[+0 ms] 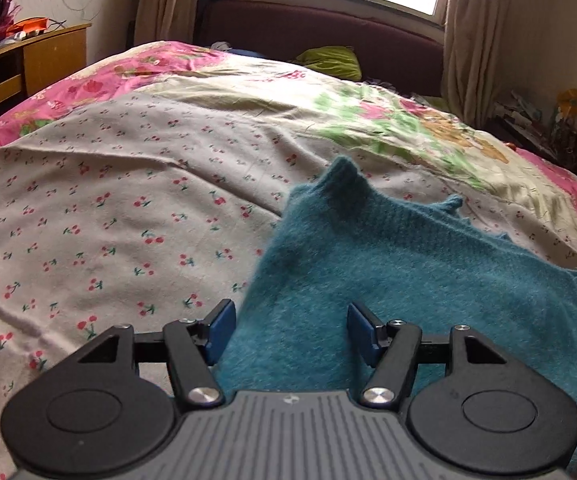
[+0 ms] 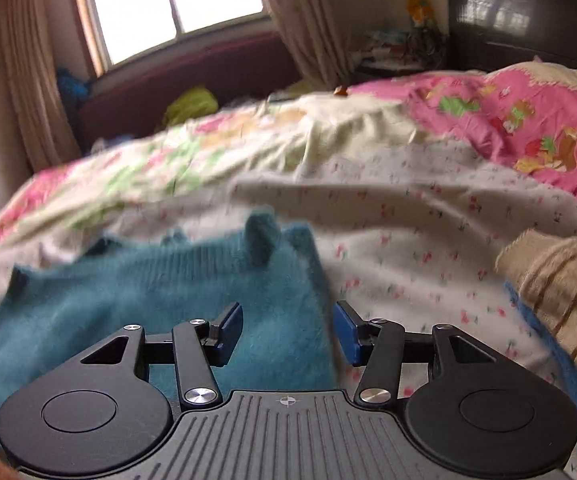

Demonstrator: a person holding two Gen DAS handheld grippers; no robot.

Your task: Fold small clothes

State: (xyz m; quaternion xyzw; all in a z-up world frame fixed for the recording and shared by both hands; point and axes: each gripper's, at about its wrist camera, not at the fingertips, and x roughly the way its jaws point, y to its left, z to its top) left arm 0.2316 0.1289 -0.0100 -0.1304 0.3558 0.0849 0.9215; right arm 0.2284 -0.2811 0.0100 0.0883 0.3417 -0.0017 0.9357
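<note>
Left tongs (image 1: 290, 330) spread wide, blue pads parted, nothing pinched; poised just above the near left part of the teal knit sweater (image 1: 388, 264). Right tongs (image 2: 287, 330) likewise spread and empty, straddling the sweater's right edge, one pad over the wool, the other over the cherry-print bedsheet (image 2: 428, 240). Whether any pad actually touches the knit: cannot tell from either view.

Sweater spread flat on the bed, directly ahead of and beneath both tongs, running away from them toward a ribbed band at the far end, where a small peak of fabric stands up. Long axis roughly along the line of sight, width lying left to right between the two tongs. Seen from the left wrist, the garment extends ahead and to the right; from the right wrist, ahead and to the left. Neither hand clearly nearer; each sits at its own side of the near end.

Likely next need: a close on each near edge, then a lift toward the far band. Right view blurred, so edges there uncertain. Striped beige fabric (image 2: 560, 300) lying at the right, apart from the sweater.
</note>
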